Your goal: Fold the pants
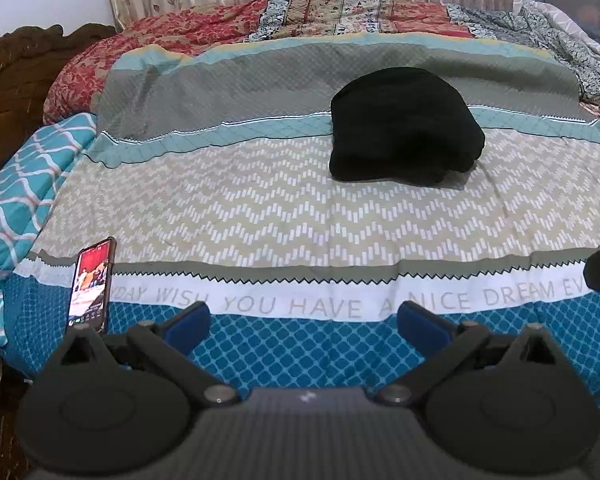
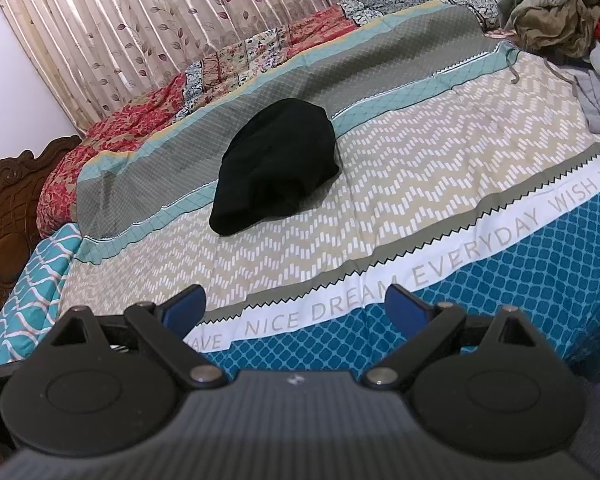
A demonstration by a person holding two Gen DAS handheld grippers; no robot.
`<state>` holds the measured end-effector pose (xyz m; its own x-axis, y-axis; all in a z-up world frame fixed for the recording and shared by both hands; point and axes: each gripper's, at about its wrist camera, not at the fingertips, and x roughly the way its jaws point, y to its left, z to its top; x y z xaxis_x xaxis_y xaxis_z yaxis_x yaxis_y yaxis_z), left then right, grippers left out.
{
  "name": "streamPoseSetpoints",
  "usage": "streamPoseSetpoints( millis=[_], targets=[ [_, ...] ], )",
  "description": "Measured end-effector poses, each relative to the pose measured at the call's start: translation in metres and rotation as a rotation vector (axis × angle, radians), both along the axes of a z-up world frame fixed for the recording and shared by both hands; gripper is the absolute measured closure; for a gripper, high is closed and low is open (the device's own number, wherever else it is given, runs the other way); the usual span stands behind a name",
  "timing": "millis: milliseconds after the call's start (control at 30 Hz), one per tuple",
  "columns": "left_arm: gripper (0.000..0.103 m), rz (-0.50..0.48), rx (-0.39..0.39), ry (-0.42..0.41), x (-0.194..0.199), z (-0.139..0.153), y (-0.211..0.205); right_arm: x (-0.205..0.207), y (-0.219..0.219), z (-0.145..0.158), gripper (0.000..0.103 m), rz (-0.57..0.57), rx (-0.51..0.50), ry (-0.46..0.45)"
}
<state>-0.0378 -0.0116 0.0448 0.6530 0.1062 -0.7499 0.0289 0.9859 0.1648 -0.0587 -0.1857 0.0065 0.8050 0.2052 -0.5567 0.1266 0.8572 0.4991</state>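
Both tongs — left tongs and right tongs — hang with their blue pads spread wide apart, gripping nothing, above the near edge of the bed. Black pants lie folded in a compact bundle mid-bed, well away from either — a lit phone rests at the left edge.

The left gripper fills the lower frame: a grey ribbed body, two black round discs, black link arms with silver pivot screws, and blue-padded fingers; the right gripper looks identical, fingers blue.
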Motion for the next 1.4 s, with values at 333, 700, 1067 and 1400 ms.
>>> streamPoseSetpoints(
  millis=[333, 700, 1067, 1400],
  targets=[
    [0.000, -0.015, 0.017, 0.015, 0.001, -0.004, -0.003, 0.000, -0.001, -0.003, 0.005, -0.003, 0.010, 0.010],
    [0.000, -0.023, -0.002, 0.083, 0.003, -0.015, -0.003, 0.001, -0.001, -0.005, 0.005, -0.006, 0.019, 0.020],
    [0.000, -0.042, -0.039, 0.105, 0.002, -0.016, -0.004, 0.001, -0.003, -0.008, 0.005, -0.005, 0.025, 0.029],
    [0.000, -0.028, -0.015, 0.138, 0.004, -0.020, -0.004, 0.001, -0.004, -0.008, 0.005, -0.005, 0.025, 0.030]
  ],
)
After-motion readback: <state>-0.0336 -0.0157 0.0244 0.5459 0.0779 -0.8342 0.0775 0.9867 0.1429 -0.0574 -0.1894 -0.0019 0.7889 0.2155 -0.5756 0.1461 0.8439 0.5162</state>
